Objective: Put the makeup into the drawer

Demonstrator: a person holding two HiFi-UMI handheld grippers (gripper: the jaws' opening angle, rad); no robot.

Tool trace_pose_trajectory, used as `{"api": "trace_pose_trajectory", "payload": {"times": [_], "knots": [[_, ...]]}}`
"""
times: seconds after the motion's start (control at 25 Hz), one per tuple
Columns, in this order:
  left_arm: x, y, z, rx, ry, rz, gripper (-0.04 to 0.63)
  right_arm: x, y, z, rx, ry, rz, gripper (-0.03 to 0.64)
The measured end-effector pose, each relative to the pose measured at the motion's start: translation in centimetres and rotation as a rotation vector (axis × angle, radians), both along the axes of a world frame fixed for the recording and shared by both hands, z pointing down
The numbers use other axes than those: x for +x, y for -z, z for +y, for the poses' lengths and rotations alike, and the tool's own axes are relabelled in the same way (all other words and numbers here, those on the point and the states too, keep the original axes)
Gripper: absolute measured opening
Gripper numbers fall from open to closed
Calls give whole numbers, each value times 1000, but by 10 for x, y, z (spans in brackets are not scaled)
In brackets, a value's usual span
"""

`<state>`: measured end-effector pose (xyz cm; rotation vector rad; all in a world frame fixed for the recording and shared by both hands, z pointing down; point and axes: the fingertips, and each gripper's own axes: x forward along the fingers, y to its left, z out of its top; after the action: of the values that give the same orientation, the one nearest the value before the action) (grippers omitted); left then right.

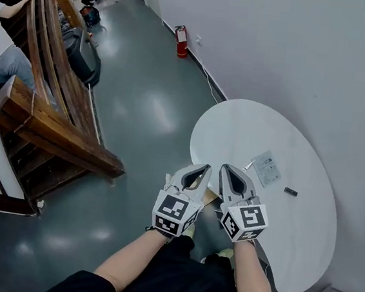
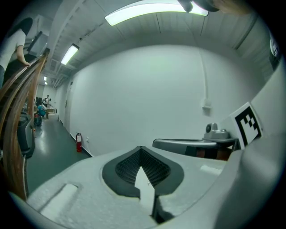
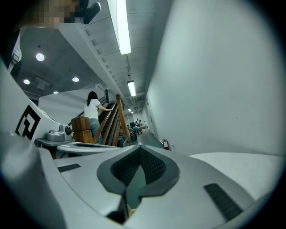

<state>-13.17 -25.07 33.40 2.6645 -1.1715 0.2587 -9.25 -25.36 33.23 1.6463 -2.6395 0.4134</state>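
Both clenched, nothing betw. jaws: left white claw (image 1: 204, 169) & right white claw (image 1: 227, 169), side by side over near edge of round white table (image 1: 249, 126). Small black makeup piece (image 1: 290, 192) lies on table, right of claws, near flat pale packet (image 1: 268, 168).

- Table (image 1: 256, 127): plain white top.
- Packet (image 1: 268, 168) on it: pale grey, fine dark print.
- Small item (image 1: 290, 192), four o'clock of the packet: black.
- Floor (image 1: 141, 105): glossy dark teal-grey.
- Wall (image 1: 296, 50): white.
- Fire extinguisher (image 1: 181, 41), twelve o'clock: red.
- Stair railing (image 1: 49, 121), nine o'clock: brown wood.
- Left gripper (image 1: 204, 168), right gripper (image 1: 226, 168): light grey shells, black ribbed pads (image 2: 127, 167), black-and-white square-patterned marker cubes (image 1: 174, 214).
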Motion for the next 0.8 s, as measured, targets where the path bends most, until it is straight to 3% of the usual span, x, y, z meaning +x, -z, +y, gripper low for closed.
{"api": "trace_pose_trajectory", "payload": {"times": [0.24, 0.8], "knots": [[7, 48, -5, 53, 4, 28, 9, 14, 44, -1, 52, -20, 8, 15], [30, 92, 6, 109, -36, 67, 9, 42, 90, 9, 139, -75, 56, 14]]}}
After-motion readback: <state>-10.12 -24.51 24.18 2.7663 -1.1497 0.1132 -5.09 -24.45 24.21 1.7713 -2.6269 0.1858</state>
